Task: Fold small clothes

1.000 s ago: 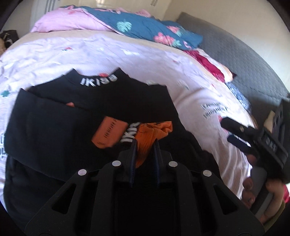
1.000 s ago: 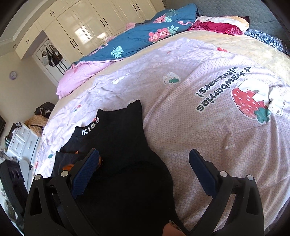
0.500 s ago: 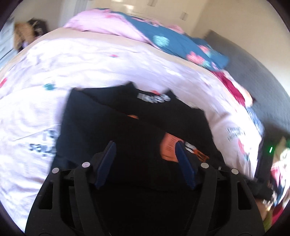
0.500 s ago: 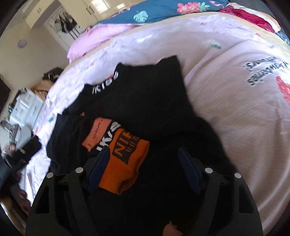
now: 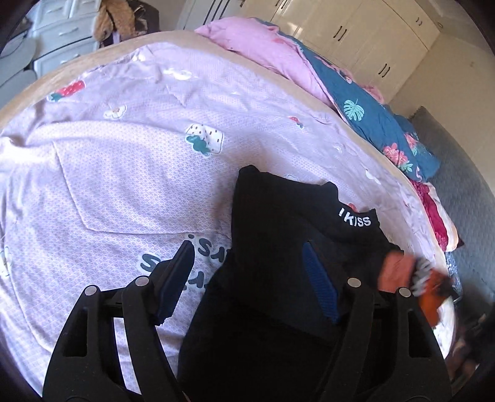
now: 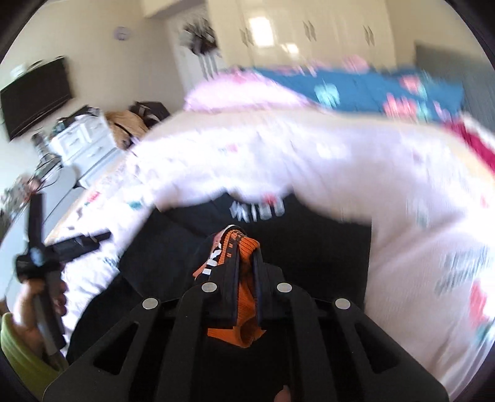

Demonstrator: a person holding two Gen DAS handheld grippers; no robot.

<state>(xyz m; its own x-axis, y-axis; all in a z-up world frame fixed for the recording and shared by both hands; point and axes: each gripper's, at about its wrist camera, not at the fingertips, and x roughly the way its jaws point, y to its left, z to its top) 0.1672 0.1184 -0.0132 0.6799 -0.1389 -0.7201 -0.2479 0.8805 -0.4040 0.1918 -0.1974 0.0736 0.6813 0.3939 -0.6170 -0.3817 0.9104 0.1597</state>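
Note:
A black top with a white-lettered collar lies on the pale pink bedspread. Its orange cuff shows at the right of the left wrist view, blurred. My left gripper is open and empty, its fingers either side of the top's left edge. In the right wrist view, my right gripper is shut on the orange cuff and holds it above the black top. The left gripper shows at the far left there, in a hand.
A pink quilt and a blue floral quilt are heaped at the far side of the bed. White drawers stand beyond the bed's left edge, and white wardrobes at the back. A grey headboard is at right.
My left gripper let go of the orange cuff, opened and swung left to the top's left edge. My right gripper moved over the cuff and shut on it.

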